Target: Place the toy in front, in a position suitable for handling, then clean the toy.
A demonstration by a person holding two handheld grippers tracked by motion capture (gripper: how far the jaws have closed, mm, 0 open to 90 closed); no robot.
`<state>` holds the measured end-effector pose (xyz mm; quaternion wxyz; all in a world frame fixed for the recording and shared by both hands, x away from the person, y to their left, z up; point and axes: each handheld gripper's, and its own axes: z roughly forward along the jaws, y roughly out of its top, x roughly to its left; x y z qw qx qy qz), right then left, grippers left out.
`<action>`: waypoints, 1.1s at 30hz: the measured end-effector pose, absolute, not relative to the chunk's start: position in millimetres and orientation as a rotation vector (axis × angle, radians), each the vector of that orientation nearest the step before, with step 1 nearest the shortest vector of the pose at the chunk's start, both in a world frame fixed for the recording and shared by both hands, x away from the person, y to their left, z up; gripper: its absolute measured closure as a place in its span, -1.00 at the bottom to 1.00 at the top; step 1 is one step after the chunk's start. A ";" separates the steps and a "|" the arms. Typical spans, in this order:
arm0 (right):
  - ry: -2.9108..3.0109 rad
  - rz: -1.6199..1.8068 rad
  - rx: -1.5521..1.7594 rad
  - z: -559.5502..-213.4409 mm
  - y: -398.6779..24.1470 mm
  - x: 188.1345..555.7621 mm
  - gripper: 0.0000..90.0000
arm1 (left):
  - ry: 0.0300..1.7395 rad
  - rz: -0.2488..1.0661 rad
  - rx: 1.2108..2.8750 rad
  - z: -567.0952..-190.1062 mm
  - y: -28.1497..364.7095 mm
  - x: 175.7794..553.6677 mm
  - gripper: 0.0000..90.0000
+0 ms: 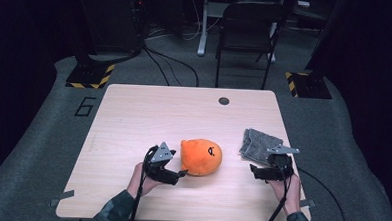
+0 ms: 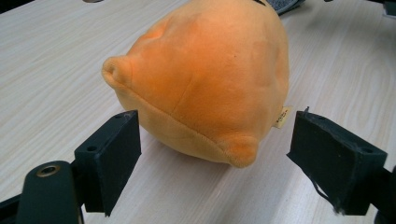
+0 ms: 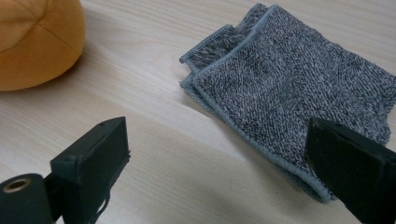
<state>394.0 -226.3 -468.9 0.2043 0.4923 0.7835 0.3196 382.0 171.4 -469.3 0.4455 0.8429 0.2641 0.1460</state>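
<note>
left gripper view: plush toy [image 2: 205,84] top cropped.

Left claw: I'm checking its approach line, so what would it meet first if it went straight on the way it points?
The orange plush toy, lying just ahead of the open left claw; nothing shows between them.

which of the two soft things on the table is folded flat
The grey cloth, folded flat near the right claw. The orange plush toy is rounded and stuffed, lying just in front of the open left claw.
</note>
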 end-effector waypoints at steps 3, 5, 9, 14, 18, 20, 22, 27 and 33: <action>2.204 0.860 1.378 -474.5 -226.4 394.9 -0.86 | 0.656 0.363 2.096 -471.6 170.7 383.0 -0.62; 2.213 0.843 1.382 -477.6 -227.7 393.4 -0.86 | 0.659 0.365 2.104 -473.1 169.1 383.7 -0.61; 2.195 0.848 1.384 -475.4 -233.4 390.5 -0.86 | 0.660 0.372 2.109 -475.8 163.5 380.4 -0.58; 2.159 0.870 1.376 -467.6 -233.5 400.0 -0.86 | 0.657 0.410 2.123 -480.0 159.2 376.4 -0.50; 2.136 0.858 1.382 -464.5 -231.7 416.4 -0.86 | 0.676 0.421 2.130 -485.6 158.2 378.1 -0.38; 2.122 0.851 1.397 -464.2 -231.7 427.3 -0.86 | 0.676 0.426 2.139 -488.9 157.1 379.1 -0.32; 2.112 0.852 1.417 -465.0 -232.6 439.1 -0.86 | 0.668 0.429 2.148 -491.7 156.2 379.5 -0.25; 2.079 0.846 1.501 -471.2 -235.7 467.9 -0.89 | 0.670 0.419 2.132 -496.1 158.5 378.2 -0.06; 2.087 0.803 1.588 -491.7 -238.8 488.0 -0.92 | 0.675 0.405 2.120 -497.3 161.6 378.3 0.20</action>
